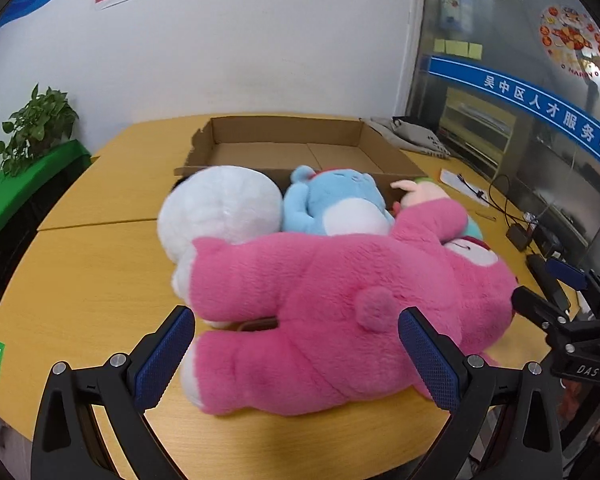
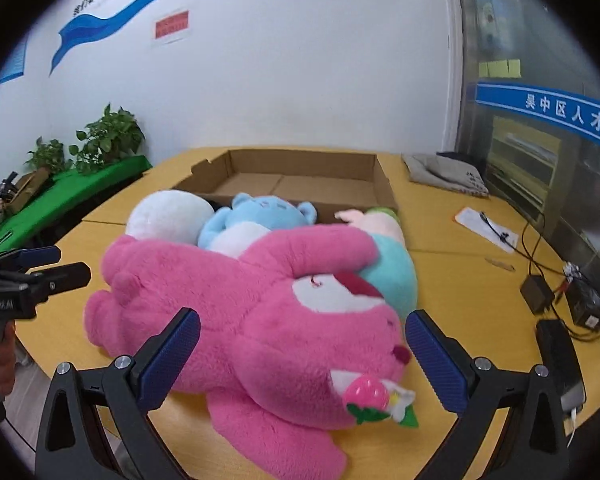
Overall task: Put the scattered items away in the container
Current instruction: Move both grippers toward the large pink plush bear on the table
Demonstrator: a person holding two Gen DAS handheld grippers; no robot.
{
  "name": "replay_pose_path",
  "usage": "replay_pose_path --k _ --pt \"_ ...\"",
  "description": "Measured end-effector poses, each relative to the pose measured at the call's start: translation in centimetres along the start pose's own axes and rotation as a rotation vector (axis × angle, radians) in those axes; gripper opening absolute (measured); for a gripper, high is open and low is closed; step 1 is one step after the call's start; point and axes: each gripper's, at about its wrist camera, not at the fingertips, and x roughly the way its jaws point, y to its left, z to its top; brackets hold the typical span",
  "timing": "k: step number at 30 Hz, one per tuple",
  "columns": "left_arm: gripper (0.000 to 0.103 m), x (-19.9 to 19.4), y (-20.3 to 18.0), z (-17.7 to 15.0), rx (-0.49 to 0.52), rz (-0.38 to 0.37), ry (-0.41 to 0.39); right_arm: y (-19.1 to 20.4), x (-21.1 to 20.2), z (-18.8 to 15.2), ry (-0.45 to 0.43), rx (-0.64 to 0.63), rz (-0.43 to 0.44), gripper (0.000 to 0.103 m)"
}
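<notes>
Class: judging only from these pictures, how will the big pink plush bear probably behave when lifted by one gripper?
The pink plush bear looks soft, so its limbs would likely droop. Probably light for its size. Its fuzzy pile should resist slipping; rolling seems unlikely, since it lies sprawled flat.

a blue banner strip (image 1: pixel 540 108) on the glass partition reads "吴中区人才服务中", and the black right gripper's body (image 1: pixel 588 370) bears "das".

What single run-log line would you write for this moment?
left gripper: open, at pink bear legs | right gripper: open, at its head | cardboard box: empty | toys: on table
</notes>
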Motion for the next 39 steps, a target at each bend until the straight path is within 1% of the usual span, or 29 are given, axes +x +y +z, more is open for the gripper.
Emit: replay_pose_path --k 3,6,10,13,18,27,32,39 --pt "0.103 1.1 -0.6 -0.4 -0.004 -0.034 0.034 -0.2 0.6 -0.6 0.024 -0.004 -0.035 0.102" --pt "0.103 2.1 -0.8 -0.4 0.002 -0.033 0.053 -0.6 0.7 -1.1 0.031 0.008 -0.047 0.102" --pt "0.103 2.9 -0.6 0.2 -0.013 -0.055 0.057 -1.1 0.6 -0.9 0.016 0.032 -0.038 0.102" --pt "0.103 3.2 -0.6 0.4 -0.014 -0.076 0.051 -1.1 0.6 -0.7 0.011 0.025 -0.038 0.102" --pt "0.103 3.9 -0.7 0.2 -0.005 -0.106 0.056 -1.2 1.6 -1.1 0.037 0.022 -0.04 0.102" --pt "0.103 5.3 -0.2 0.2 -0.034 -0.134 0.081 -0.7 3.1 -1.1 0.06 0.011 -0.013 0.102" --pt "0.103 6.1 0.3 0.1 -0.065 -0.152 0.096 -0.7 3.9 -1.1 0.075 0.01 -0.017 0.102" --pt "0.103 6.4 0.4 0.2 -0.063 -0.174 0.1 -1.0 4.7 -1.1 0.09 0.021 -0.013 0.102"
